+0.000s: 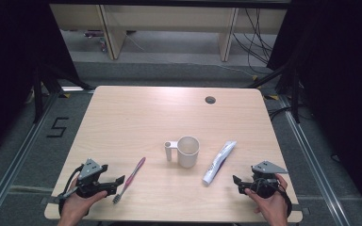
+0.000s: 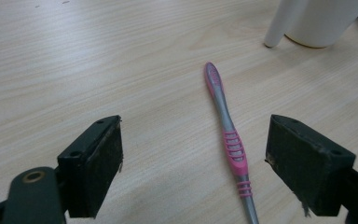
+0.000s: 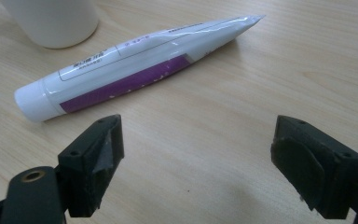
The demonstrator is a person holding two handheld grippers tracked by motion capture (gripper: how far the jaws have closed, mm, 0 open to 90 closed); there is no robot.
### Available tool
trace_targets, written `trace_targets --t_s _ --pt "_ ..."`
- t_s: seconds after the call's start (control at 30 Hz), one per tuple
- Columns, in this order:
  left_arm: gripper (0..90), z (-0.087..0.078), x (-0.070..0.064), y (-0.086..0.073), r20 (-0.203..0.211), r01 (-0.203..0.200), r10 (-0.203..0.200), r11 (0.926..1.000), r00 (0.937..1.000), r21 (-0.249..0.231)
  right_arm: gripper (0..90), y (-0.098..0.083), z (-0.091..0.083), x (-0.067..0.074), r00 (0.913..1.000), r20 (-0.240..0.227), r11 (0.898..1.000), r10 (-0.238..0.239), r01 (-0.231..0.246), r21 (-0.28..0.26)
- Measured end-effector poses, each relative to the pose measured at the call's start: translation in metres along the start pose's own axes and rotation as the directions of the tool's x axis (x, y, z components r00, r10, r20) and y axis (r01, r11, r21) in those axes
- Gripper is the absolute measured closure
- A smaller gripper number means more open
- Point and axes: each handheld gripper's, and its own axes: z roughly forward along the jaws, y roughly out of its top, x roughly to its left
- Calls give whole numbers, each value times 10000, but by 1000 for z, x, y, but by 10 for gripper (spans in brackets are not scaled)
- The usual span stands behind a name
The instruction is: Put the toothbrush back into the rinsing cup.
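Observation:
A pink and grey toothbrush (image 1: 131,179) lies on the wooden table (image 1: 136,117), bristles toward the front edge. My left gripper (image 1: 117,184) stands open just left of its brush end; in the left gripper view the toothbrush (image 2: 228,135) runs between the wide-apart jaws of the left gripper (image 2: 196,170). A white cup (image 1: 187,151) with a handle stands mid-table. Right of it lies a white and purple toothpaste tube (image 1: 219,161). My right gripper (image 1: 236,184) is open, a little right of the tube's cap. The tube (image 3: 130,70) lies ahead of the open right gripper (image 3: 198,168), untouched.
A round cable hole (image 1: 210,100) sits near the table's far edge. Beyond the table are grey floor, wooden furniture legs (image 1: 111,33) and loose cables (image 1: 259,42). Dark curtains hang at both sides.

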Motion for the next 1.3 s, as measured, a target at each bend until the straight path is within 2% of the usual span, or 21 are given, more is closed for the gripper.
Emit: trace_targets --t_s 0.1,0.13,0.2,0.3,0.33,0.4,0.43,0.47,0.5,0.57,0.6,0.7,0.8,0.93,0.97,1.0,1.03,1.17,1.2,1.23,1.3 --pt "184 0 0 0 4 -8 8 10000 10000 2 188 0 1 2 9999 -79 9999 123 -123 87" --pt "184 0 0 0 -3 20 -20 10000 10000 -3 191 0 2 -1 9996 -6 9995 -297 297 -51" --pt "199 0 0 1 122 85 -86 10000 9999 20 196 0 3 -3 9973 -39 9972 -732 731 -127" --pt "226 0 0 0 204 72 -72 10000 9998 15 198 0 4 -3 9974 -126 9974 -715 713 -131" --pt "236 0 -1 0 221 91 -91 10000 9997 -1 199 0 3 -1 9985 24 9985 -545 545 18" --pt "259 0 -2 0 213 130 -128 9999 9997 -84 203 0 3 -1 9987 -1 9987 -513 513 59" --pt "275 -1 -2 0 272 70 -68 10000 9996 -70 205 0 2 -1 9986 5 9986 -536 536 44" --pt "291 -1 -2 1 271 85 -83 9999 9996 -87 207 0 4 -3 9962 12 9961 -874 874 -109" --pt "313 -1 -2 1 358 113 -108 9998 9993 -144 208 0 3 -1 9984 15 9984 -568 568 20" --pt "382 -2 -3 1 475 73 -64 9998 9989 -173 210 0 4 -1 9983 -12 9983 -575 575 96" --pt "421 -3 -3 1 543 -5 13 9999 9985 -148 212 -1 4 -2 9970 24 9970 -768 768 17" --pt "587 -4 -6 0 854 -303 321 9993 9958 -223 216 0 5 -2 9977 -75 9977 -677 678 56" --pt "755 -3 -10 -2 1123 -603 612 9981 9918 -113 223 -1 5 -3 9954 -78 9954 -955 955 2" --pt "882 0 -13 -4 1451 -867 847 9962 9858 74 228 -1 6 -2 9957 -81 9957 -925 925 -56" --pt "894 0 -14 -4 1459 -888 857 9959 9856 143 231 -1 6 -2 9955 -128 9956 -937 937 -2" --pt "895 1 -13 -4 1609 -1101 1034 9934 9815 332 233 0 6 -2 9954 -138 9955 -946 946 -10" --pt "896 3 -16 -5 1675 -951 889 9950 9818 294 233 0 6 -2 9961 -158 9962 -868 869 34" --pt "896 7 -20 -8 1973 -1027 915 9936 9761 473 237 -1 6 0 9979 -376 9984 -520 527 183" --pt "896 6 -19 -8 1968 -1308 1144 9888 9737 725 237 0 6 1 9984 -367 9987 -436 444 238" --pt "896 7 -19 -9 1942 -1382 1202 9870 9736 820 237 0 6 0 9979 -175 9979 -623 625 150" --pt "897 9 -22 -11 2056 -1203 1009 9892 9734 839 239 -1 7 -2 9952 -195 9952 -962 965 155"
